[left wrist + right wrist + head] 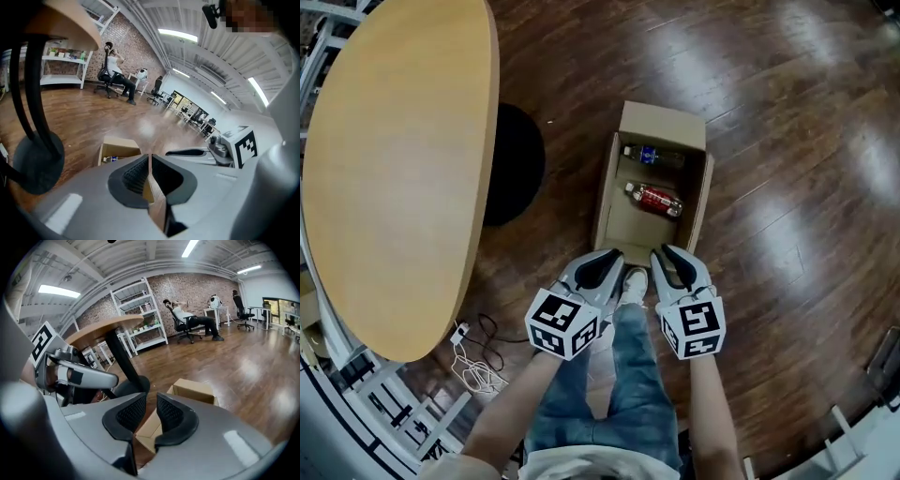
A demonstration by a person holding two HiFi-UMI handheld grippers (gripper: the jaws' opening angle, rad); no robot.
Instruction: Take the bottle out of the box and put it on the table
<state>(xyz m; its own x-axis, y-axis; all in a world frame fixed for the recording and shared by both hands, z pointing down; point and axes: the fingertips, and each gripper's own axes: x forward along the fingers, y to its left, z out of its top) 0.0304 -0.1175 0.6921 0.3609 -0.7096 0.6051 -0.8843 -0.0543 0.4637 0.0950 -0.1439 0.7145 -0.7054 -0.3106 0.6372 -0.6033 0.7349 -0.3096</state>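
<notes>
An open cardboard box (pixel 609 192) stands on the wooden floor. Two bottles lie in it: a blue-label bottle (pixel 647 155) at the far end and a red-label bottle (pixel 654 199) nearer me. Both grippers hang side by side just short of the box's near edge, above my shoe. My left gripper (pixel 614 255) (pixel 150 157) has its jaws together, nothing between them. My right gripper (pixel 667 251) (pixel 151 397) shows a narrow gap and holds nothing. From the left gripper view the box (pixel 117 149) and the blue-label bottle (pixel 111 159) show ahead; the right gripper view sees the box (pixel 192 390) too.
A light wooden table (pixel 394 169) fills the left, on a black post with a round black base (pixel 520 164) beside the box. Cables and a white plug (pixel 473 361) lie on the floor near my legs. A person on an office chair (pixel 112 70) and white shelves are far off.
</notes>
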